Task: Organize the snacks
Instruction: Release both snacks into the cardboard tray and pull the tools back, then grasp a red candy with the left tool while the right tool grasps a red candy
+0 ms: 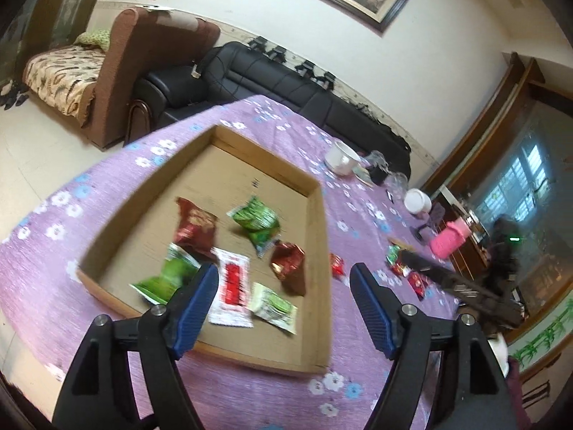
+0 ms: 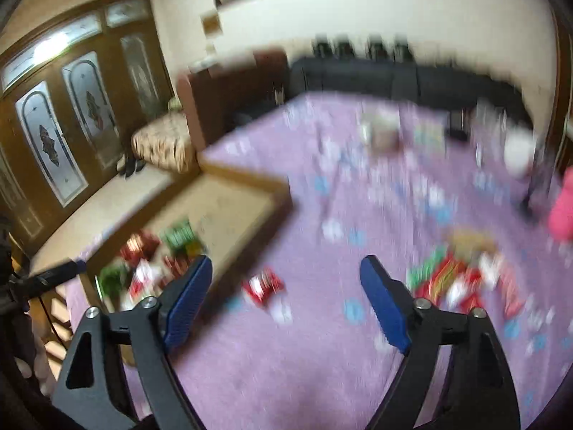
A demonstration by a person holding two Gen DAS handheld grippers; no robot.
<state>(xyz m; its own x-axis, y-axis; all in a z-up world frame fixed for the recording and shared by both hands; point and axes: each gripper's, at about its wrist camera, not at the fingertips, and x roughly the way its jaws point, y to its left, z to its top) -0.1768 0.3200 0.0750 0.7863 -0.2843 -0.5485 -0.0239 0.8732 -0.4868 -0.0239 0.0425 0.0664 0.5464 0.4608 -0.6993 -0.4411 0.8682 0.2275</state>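
The snacks are split between two places: several packets already lie in the cardboard tray (image 1: 318,215), and a loose heap (image 2: 462,279) waits on the purple flowered tablecloth (image 2: 322,358) to the right of it, with one red packet (image 2: 263,286) alone between heap and tray. The step in hand looks like a fetch. The right gripper (image 2: 286,297) hangs above the cloth with its blue pads spread wide and nothing between them, roughly over that lone red packet; its view is blurred. The next move probably calls for lowering onto that packet, closing on it and carrying it over the tray's wall.

The left gripper (image 1: 284,304) is likewise spread and empty, above the tray's near right side. Inside the tray lie a dark red bag (image 1: 197,225), two green bags (image 1: 256,220), a foil-red one (image 1: 288,259), a white-and-red sachet (image 1: 232,286) and a pale green packet (image 1: 274,304). Beyond, cups and a pink container (image 1: 449,240) stand on the cloth.
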